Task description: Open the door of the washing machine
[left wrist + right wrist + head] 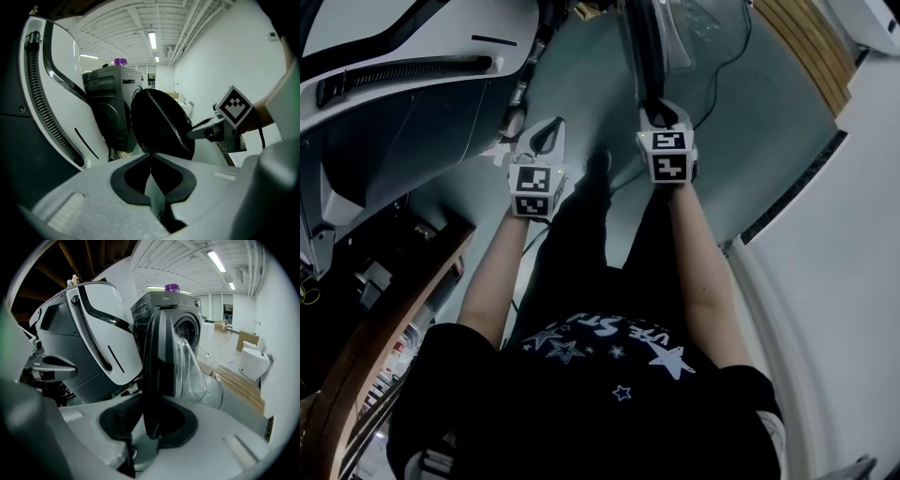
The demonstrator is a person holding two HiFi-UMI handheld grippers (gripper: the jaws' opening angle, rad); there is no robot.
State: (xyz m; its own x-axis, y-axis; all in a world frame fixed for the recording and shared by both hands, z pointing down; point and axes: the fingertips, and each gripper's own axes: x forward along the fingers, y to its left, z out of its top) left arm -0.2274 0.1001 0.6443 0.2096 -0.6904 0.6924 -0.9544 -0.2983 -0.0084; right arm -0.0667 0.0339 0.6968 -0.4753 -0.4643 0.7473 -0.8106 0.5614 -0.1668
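- Your left forearm [492, 281] is stretched straight ahead, to the left of the washing machine's door [157, 362]. The left gripper [542, 141] at its end has its jaws pressed together on nothing. It sits just beside the door's dark round face and is not touching it.
- The door stands swung wide open and edge-on to you, well clear of the grey washing machine [161, 303]. The machine's drum opening [186, 331] shows behind the door.
- Your right forearm [698, 272] runs forward almost parallel to the left one. The right gripper [664, 117] reaches slightly further ahead and is clamped on the door's rim, which stands upright between its pads.
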